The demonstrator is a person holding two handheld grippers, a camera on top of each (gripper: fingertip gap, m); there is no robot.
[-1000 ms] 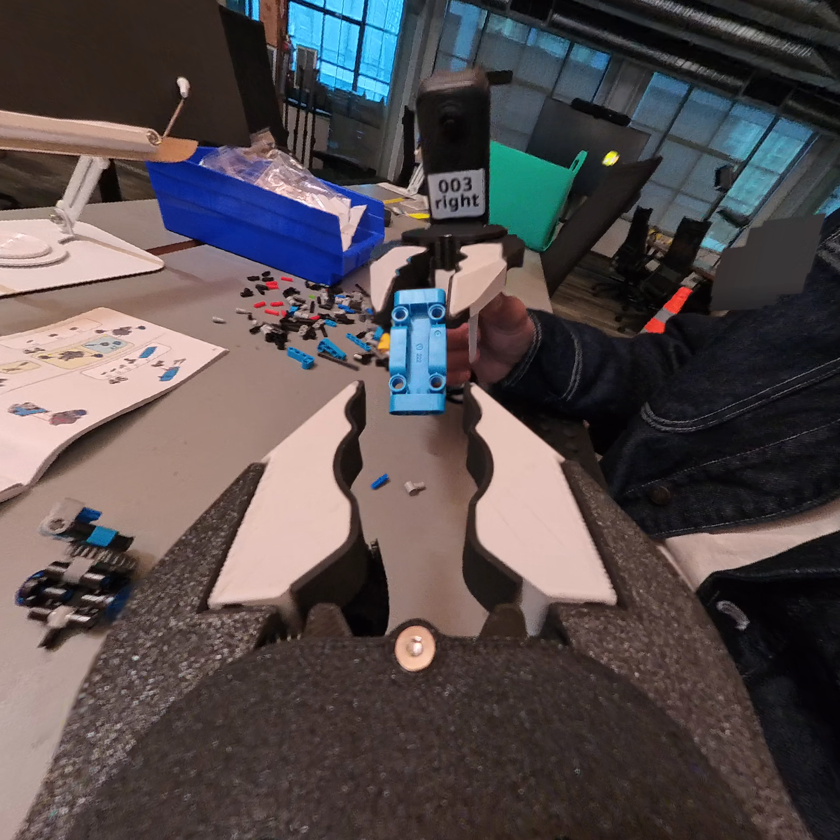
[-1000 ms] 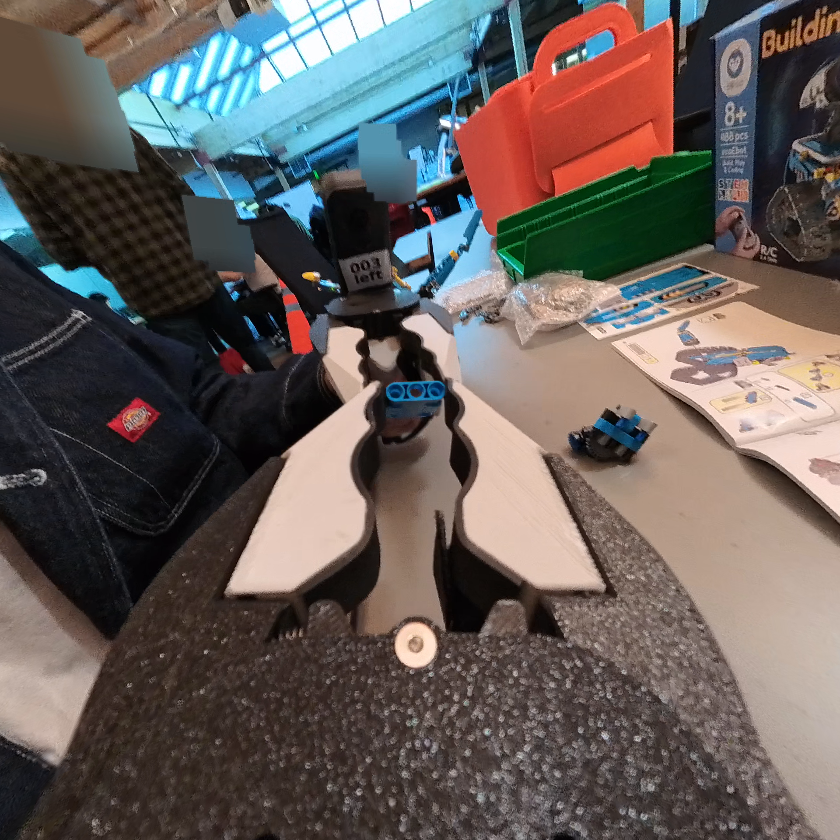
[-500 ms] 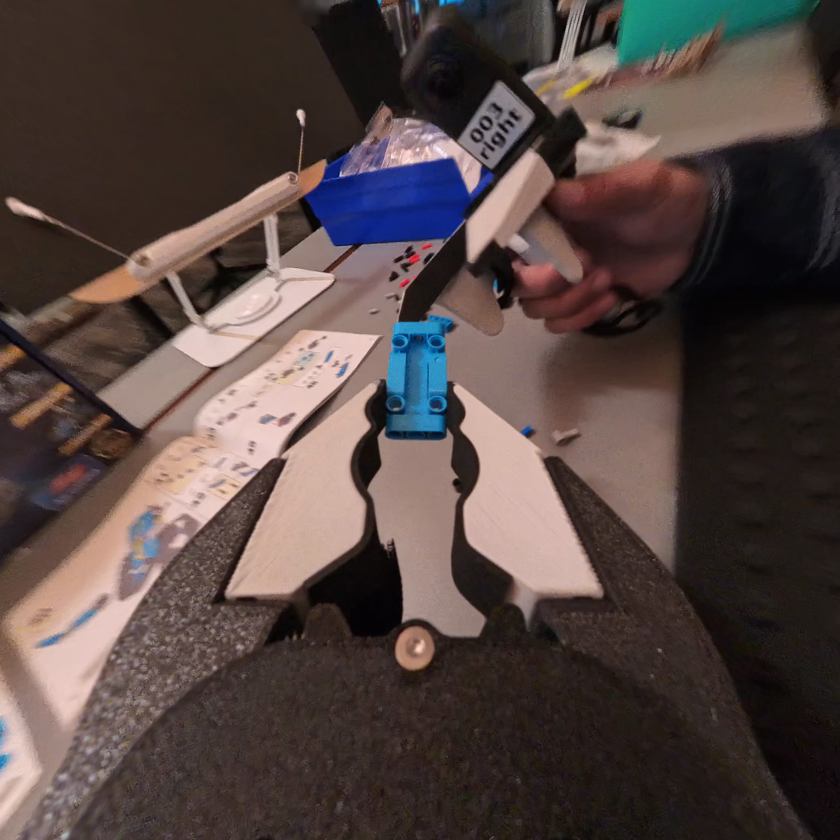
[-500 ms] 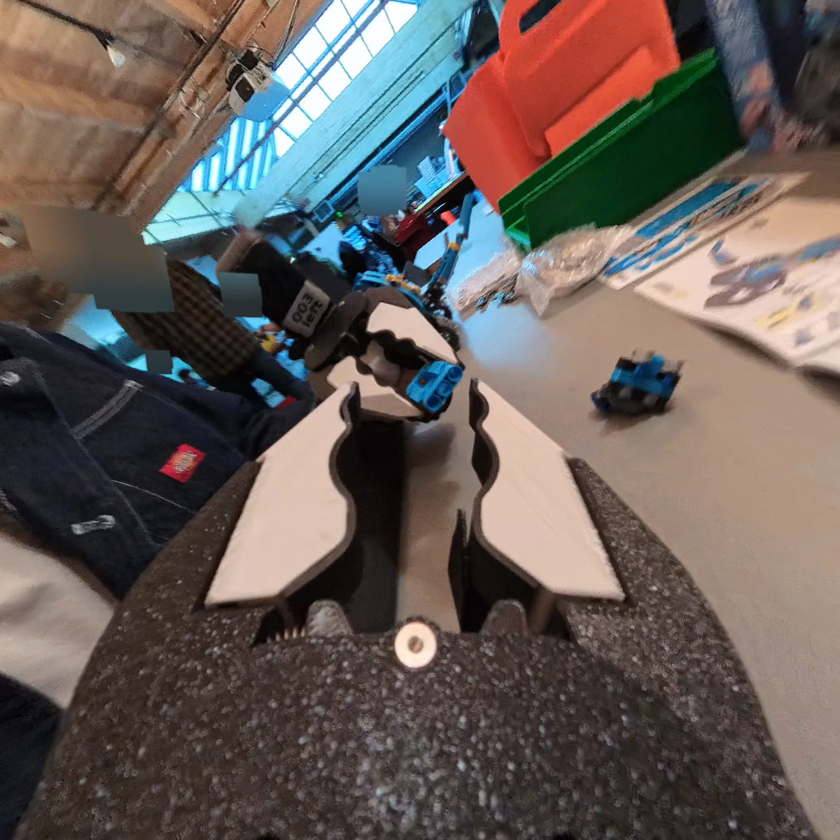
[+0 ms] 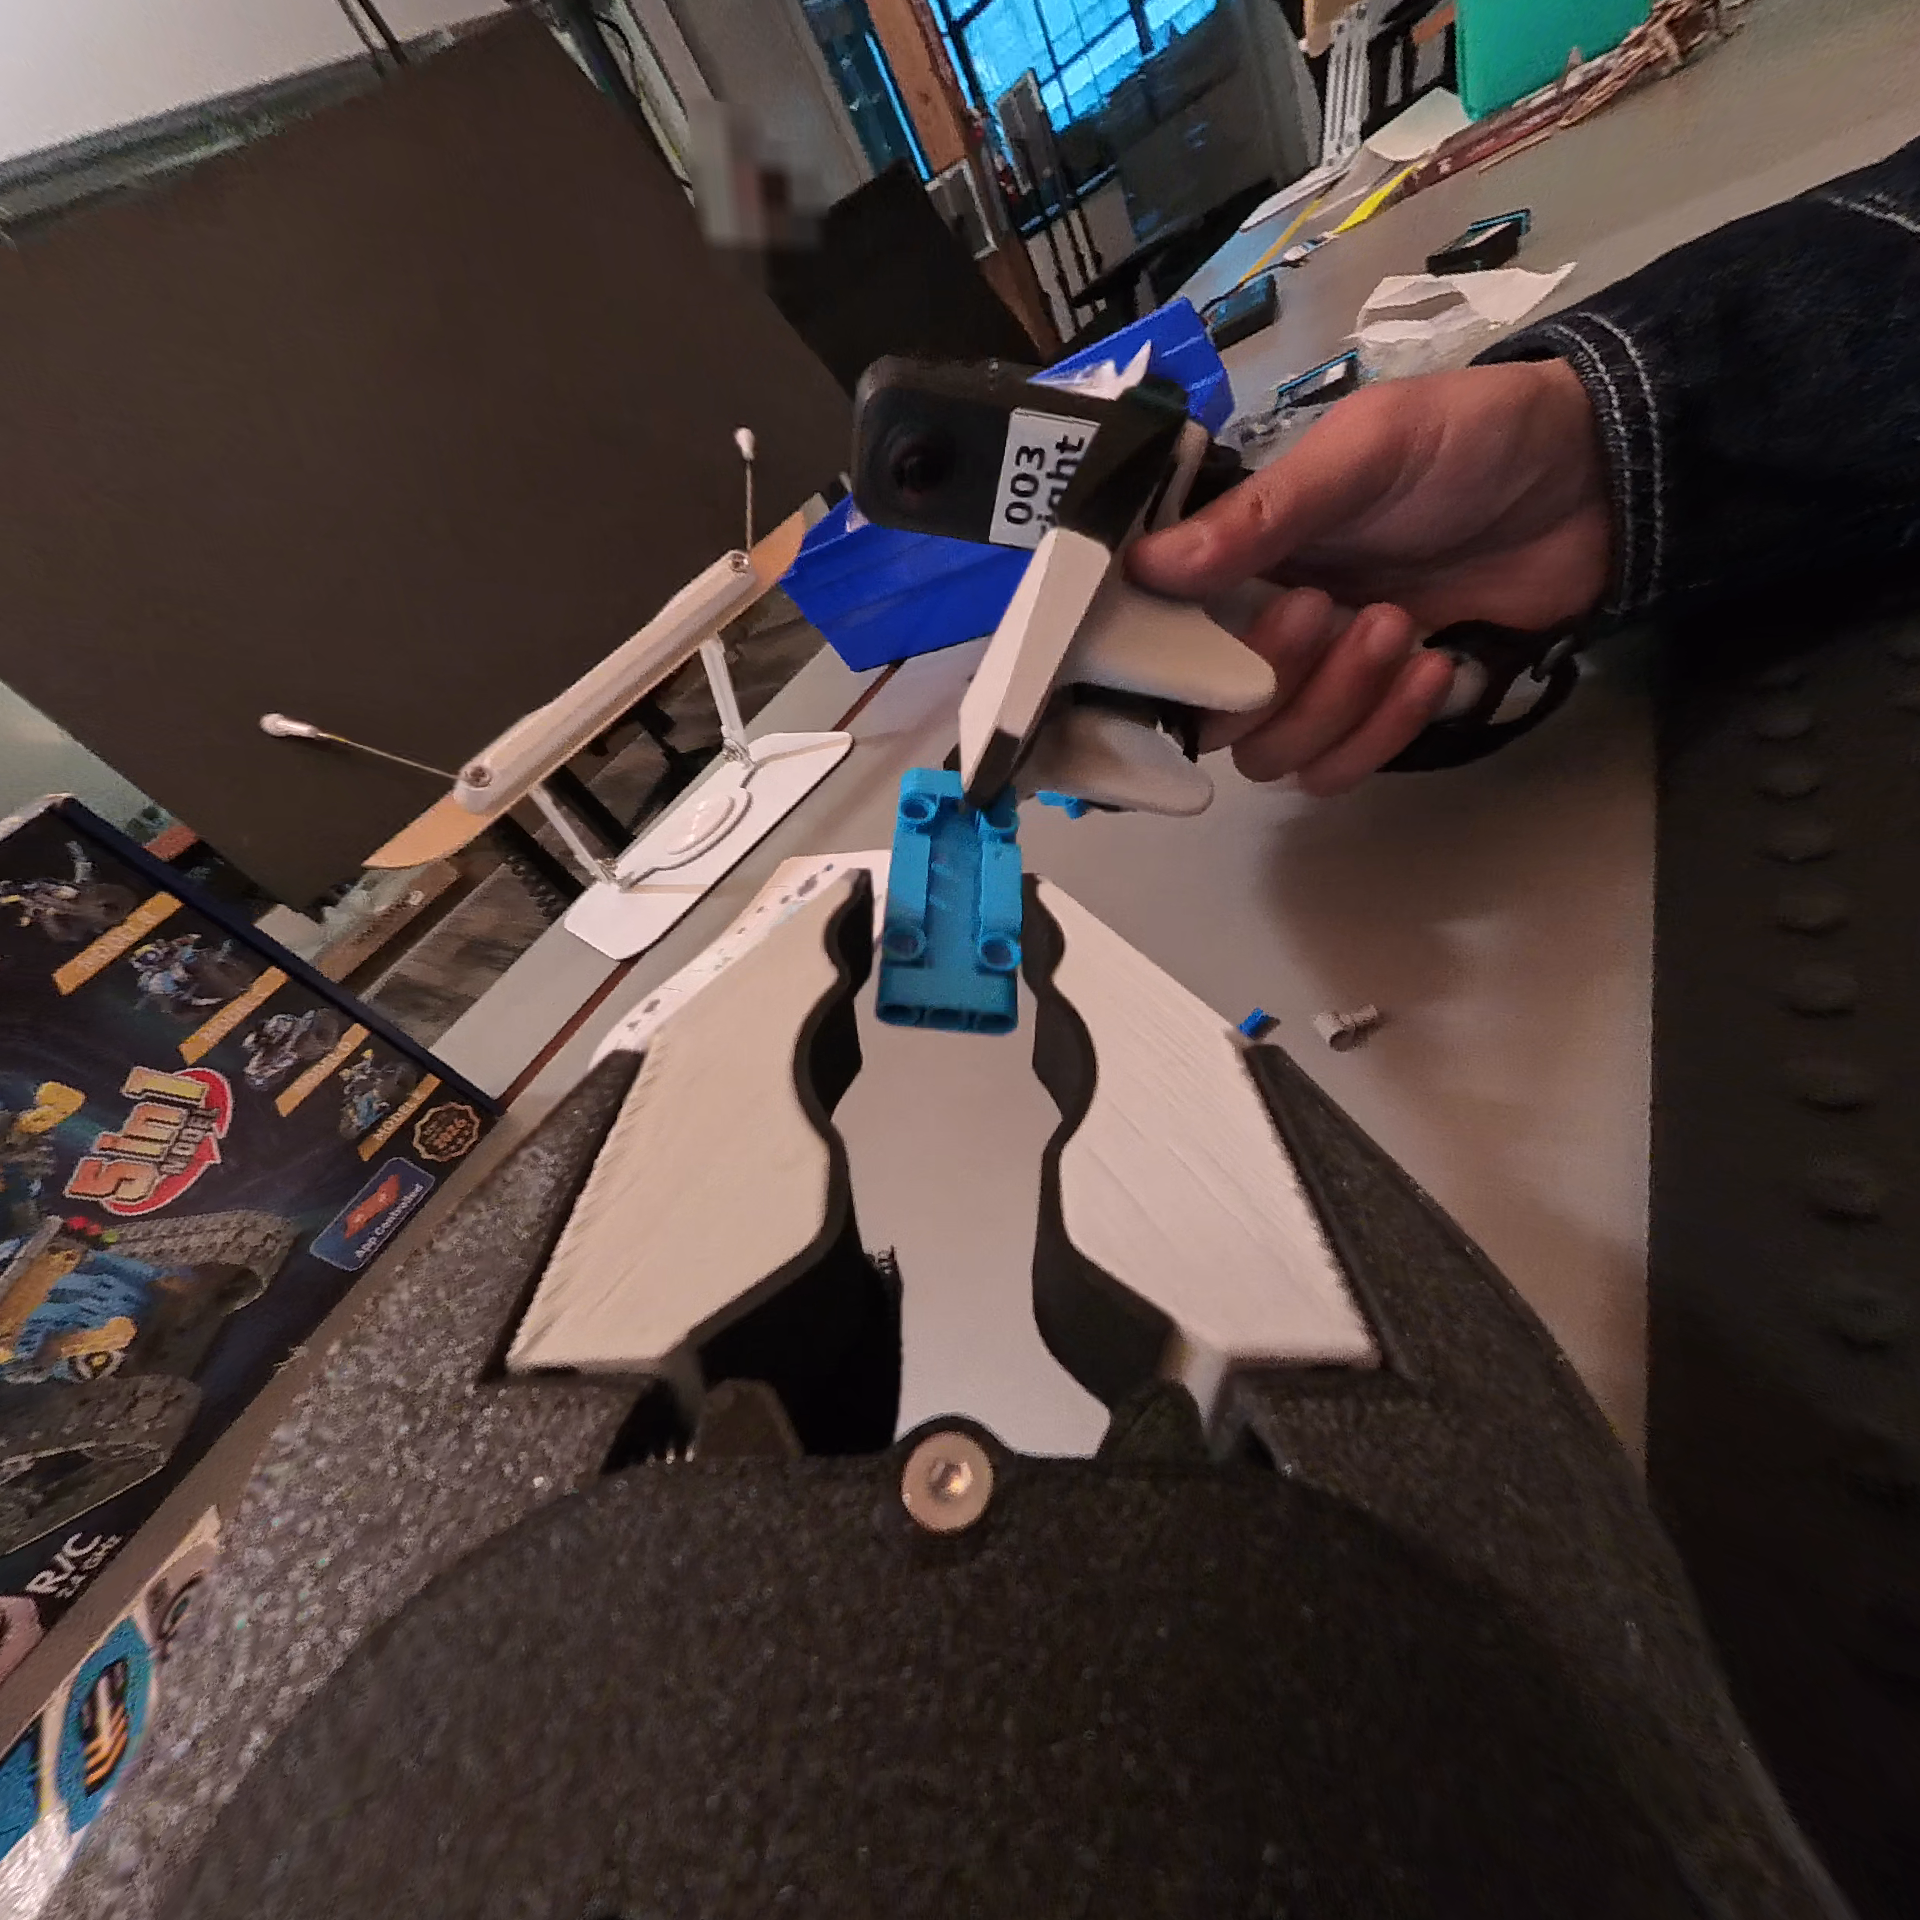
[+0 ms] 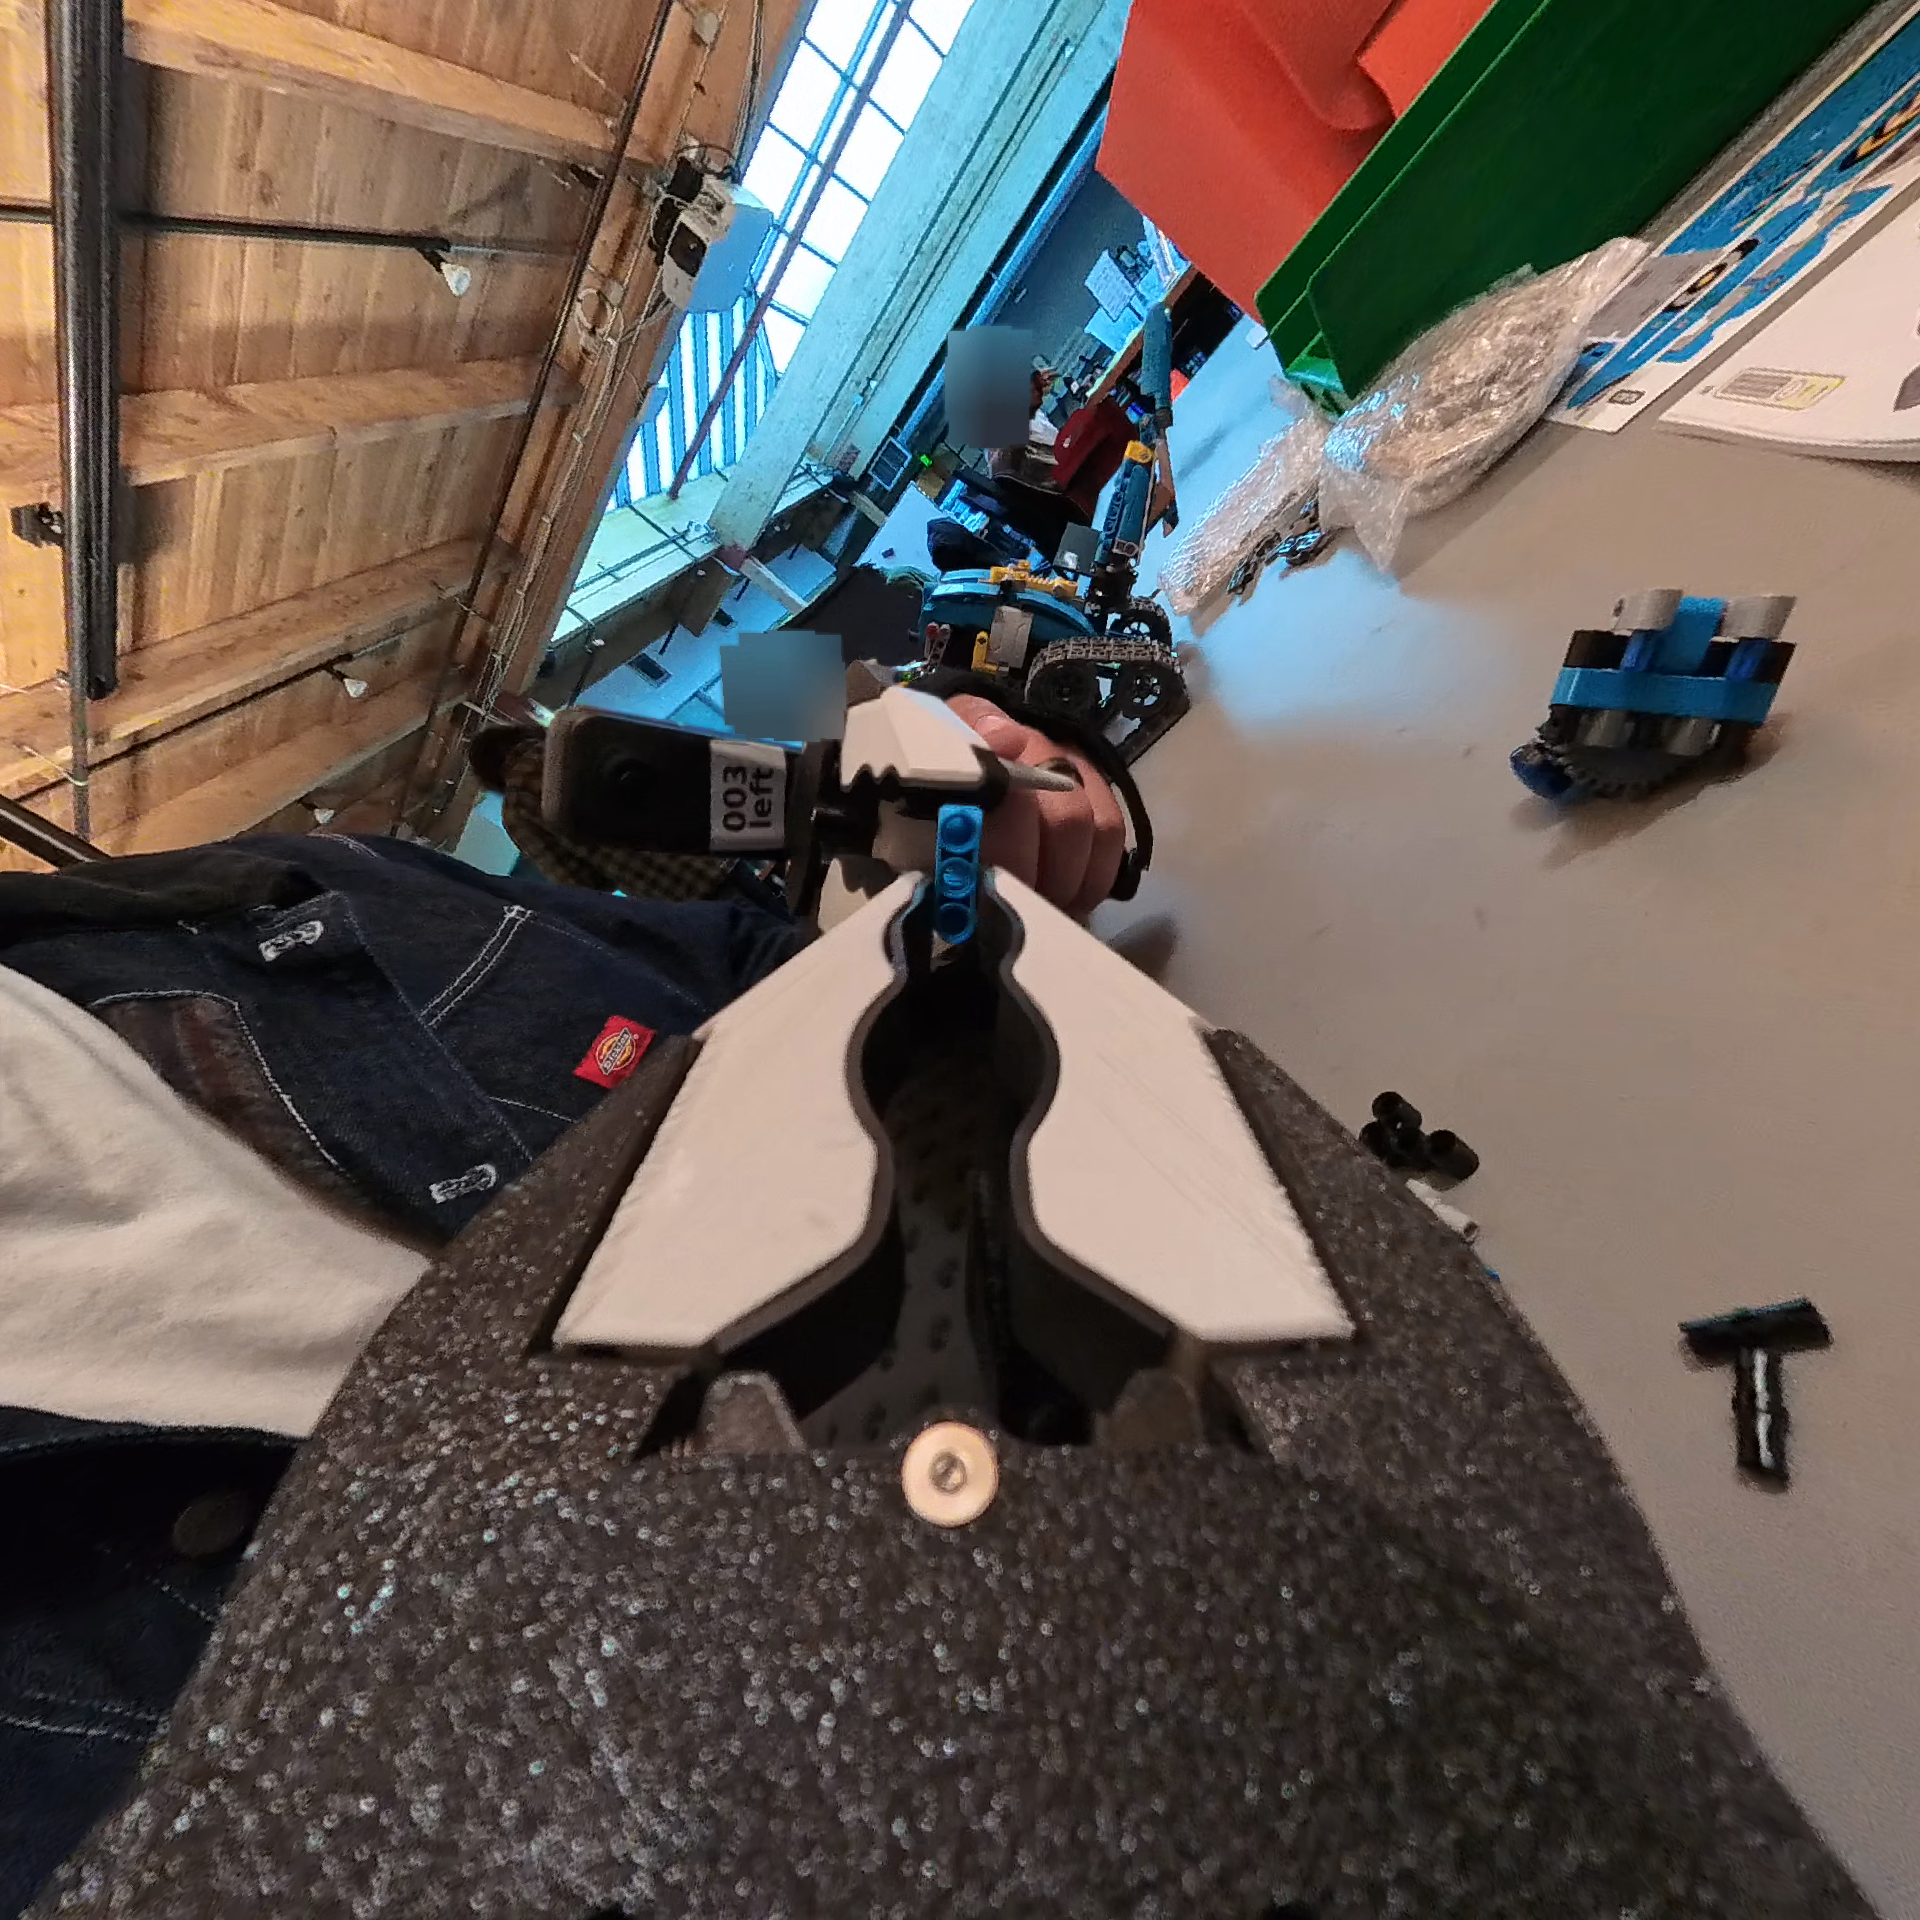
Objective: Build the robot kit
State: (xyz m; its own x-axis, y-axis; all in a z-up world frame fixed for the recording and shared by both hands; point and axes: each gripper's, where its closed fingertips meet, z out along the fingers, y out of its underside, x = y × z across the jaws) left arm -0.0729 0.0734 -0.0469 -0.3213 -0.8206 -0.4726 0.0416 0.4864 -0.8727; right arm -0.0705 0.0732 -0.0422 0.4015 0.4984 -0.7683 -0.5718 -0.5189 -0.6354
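A blue studded building brick (image 5: 948, 940) is held in the air between both grippers. My left gripper (image 5: 945, 894) is shut on its near end. My right gripper (image 5: 987, 795), rolled onto its side and held by a hand (image 5: 1382, 582), comes in from the upper right and pinches the brick's far end. In the right wrist view the brick (image 6: 957, 873) stands edge-on between the nearly closed fingers of my right gripper (image 6: 958, 902), with the left gripper (image 6: 940, 805) just behind it.
A building-set box (image 5: 156, 1143), a white stand (image 5: 644, 665) and a blue bin (image 5: 914, 592) lie to the left. Small loose pieces (image 5: 1340, 1027) lie on the grey table. A blue-black wheel assembly (image 6: 1662, 696), black pieces (image 6: 1756, 1361), plastic bags (image 6: 1444, 416) and a green bin (image 6: 1558, 156) also show. Left and right tips are no more than a few centimetres apart.
One second ago the right gripper held the brick and the left was open. The left closed on it, the right let go, rolled sideways and now pinches the far end.
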